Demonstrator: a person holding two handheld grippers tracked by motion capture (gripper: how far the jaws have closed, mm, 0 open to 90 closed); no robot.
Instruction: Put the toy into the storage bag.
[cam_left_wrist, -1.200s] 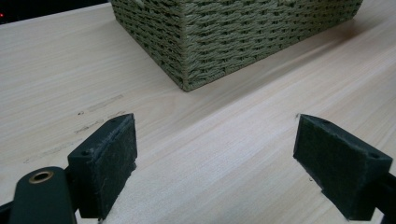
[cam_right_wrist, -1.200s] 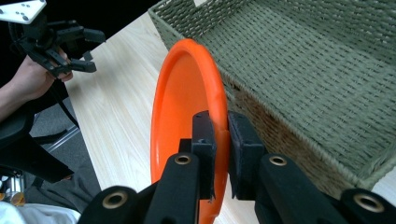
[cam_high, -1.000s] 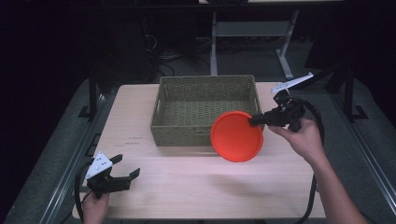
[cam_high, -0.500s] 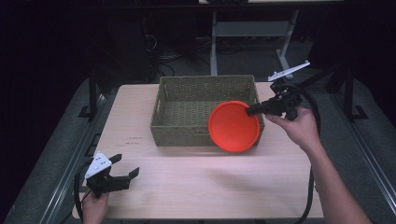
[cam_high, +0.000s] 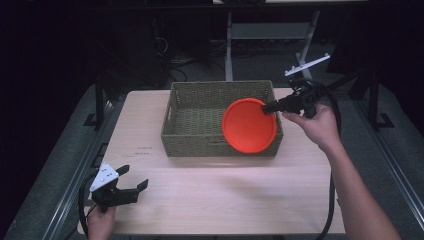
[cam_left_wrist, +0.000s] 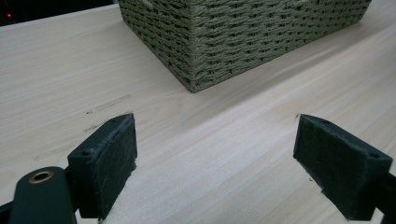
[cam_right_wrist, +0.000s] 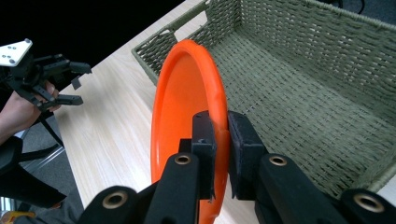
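Over the front right corner of the woven olive-green rectangular basket (cam_high: 200, 120), the right gripper (cam_right_wrist: 219, 140) pinches the rim of a round orange plastic plate (cam_high: 249, 125), its 2 jaws clenched on it. The plate stands tilted on edge. The left gripper (cam_high: 131, 187) rests wide open, released, near the pale wooden counter's (cam_high: 225, 195) front left corner.

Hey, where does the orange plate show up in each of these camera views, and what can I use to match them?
High view: the orange plate is right of centre, tilted over the basket's right front corner, its rim pinched by the right gripper.
Left gripper view: the plate is not in it.
Right gripper view: the plate stands on edge at centre, clamped between the jaws.
Shared landmark: the woven basket.
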